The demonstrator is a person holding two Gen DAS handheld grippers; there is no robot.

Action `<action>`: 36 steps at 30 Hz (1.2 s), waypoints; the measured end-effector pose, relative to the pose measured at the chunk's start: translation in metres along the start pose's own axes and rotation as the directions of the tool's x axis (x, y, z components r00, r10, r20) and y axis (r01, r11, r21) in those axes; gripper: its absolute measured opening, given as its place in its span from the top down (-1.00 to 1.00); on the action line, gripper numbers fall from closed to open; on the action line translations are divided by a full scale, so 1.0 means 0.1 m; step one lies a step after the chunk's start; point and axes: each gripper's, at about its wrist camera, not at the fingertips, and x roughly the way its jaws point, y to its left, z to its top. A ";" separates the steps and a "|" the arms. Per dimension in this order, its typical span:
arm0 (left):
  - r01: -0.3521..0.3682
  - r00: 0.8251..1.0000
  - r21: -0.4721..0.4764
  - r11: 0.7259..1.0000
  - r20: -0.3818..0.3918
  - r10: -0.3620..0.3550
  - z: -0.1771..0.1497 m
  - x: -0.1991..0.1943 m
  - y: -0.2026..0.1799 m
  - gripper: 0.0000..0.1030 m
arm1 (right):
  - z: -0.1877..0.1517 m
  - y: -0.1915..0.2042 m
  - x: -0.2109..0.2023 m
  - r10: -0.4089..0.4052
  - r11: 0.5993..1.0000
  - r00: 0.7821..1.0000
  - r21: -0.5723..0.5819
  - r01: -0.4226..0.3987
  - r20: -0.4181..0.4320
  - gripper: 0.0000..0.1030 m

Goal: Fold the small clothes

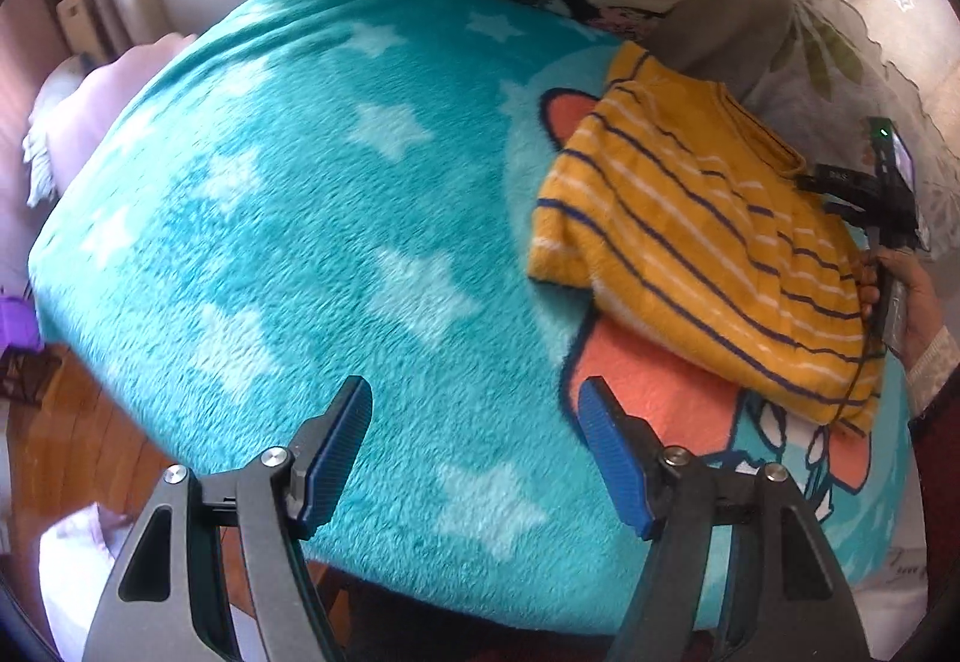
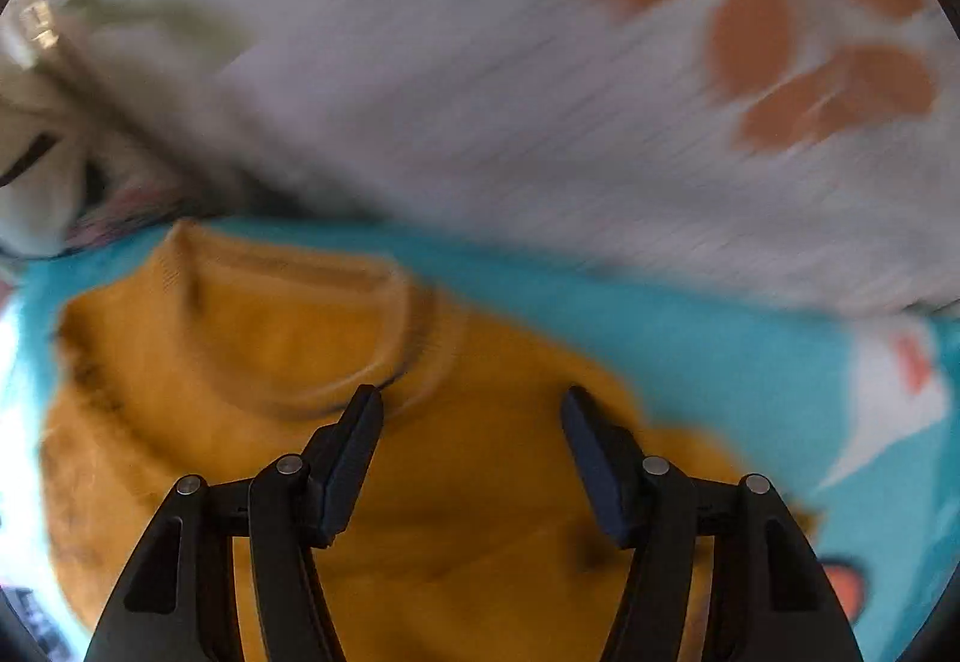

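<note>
Hovering our right gripper (image 2: 471,410), jaws apart and empty, over the yellow striped top (image 1: 708,236), we keep our open left gripper (image 1: 474,416) farther off.

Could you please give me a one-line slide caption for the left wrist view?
Open left gripper over a teal star blanket; folded yellow striped sweater lies to its right.
</note>
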 end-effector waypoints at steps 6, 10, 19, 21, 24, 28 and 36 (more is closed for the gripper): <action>0.022 1.000 0.018 1.000 0.009 -0.022 0.08 0.08 -0.08 -0.37 | -0.22 -0.38 -0.43 -0.043 0.992 0.997 0.121 0.035 0.061 -0.35; 0.068 0.997 0.066 0.996 0.026 -0.069 0.35 0.18 -0.23 -0.37 | -0.61 -0.55 -0.79 0.041 0.992 0.997 0.117 -0.049 0.071 -0.45; 0.060 0.998 0.174 0.983 -0.026 -0.057 1.08 1.01 -0.47 -0.43 | -1.50 -0.79 -0.93 0.056 0.970 0.998 0.235 -0.055 0.003 -0.50; 0.072 0.997 0.185 0.980 -0.006 -0.072 1.13 1.02 -0.46 -0.54 | -1.65 -0.88 -0.97 0.062 0.960 0.998 0.275 -0.059 -0.004 -0.50; 0.115 0.993 0.178 0.977 -0.035 -0.111 1.19 0.96 -0.39 -0.54 | -1.80 -0.96 -1.07 0.057 0.943 0.998 0.329 -0.058 0.011 -0.53; 0.179 0.984 0.093 0.979 -0.033 -0.177 1.20 0.81 -0.10 -0.54 | -1.90 -0.93 -1.25 0.051 0.924 0.998 0.376 -0.065 0.046 -0.53; 0.293 0.951 0.006 0.956 -0.100 -0.291 1.01 0.92 0.10 -0.60 | -1.77 -0.22 -1.46 0.136 0.934 0.985 0.317 -0.164 0.109 -0.54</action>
